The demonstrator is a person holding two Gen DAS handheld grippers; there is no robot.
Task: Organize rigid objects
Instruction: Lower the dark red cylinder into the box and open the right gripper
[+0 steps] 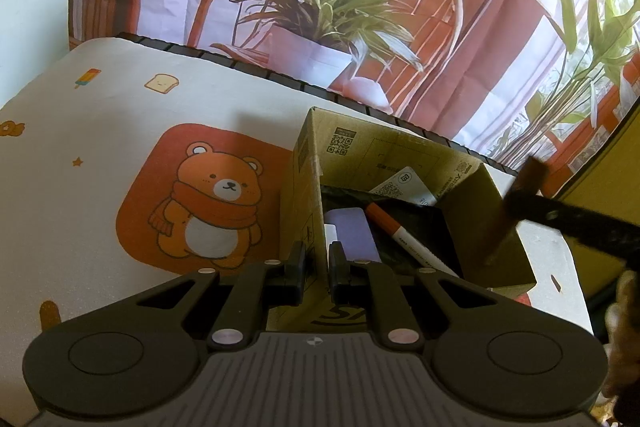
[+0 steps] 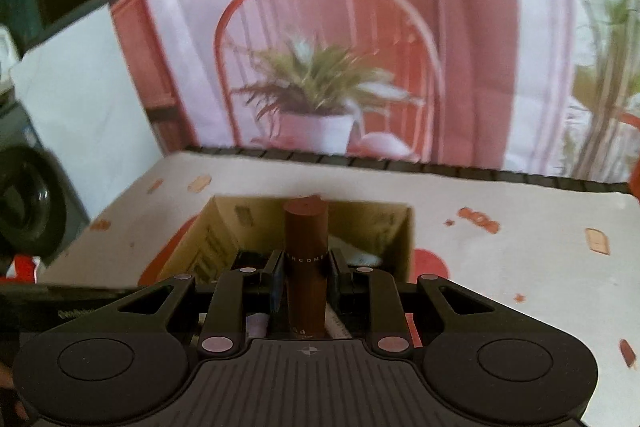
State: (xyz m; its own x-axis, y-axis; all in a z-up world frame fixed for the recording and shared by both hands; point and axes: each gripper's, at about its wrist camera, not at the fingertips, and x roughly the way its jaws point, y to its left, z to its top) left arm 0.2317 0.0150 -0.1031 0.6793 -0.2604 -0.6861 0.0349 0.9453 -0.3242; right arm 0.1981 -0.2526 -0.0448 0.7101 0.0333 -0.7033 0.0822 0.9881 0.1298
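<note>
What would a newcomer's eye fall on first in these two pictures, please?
Probably the open cardboard box on the bear-print table cover, its near wall pinched by the left gripper. Next, the brown tube clamped in the right gripper above the box. Inside lie an orange-capped marker and a pale purple case.

Counter (image 1: 120, 95) under white cloth with orange bear print (image 1: 208, 199); open cardboard box (image 1: 304, 195) stands directly on cloth, right of bear, near counter's far edge
</note>
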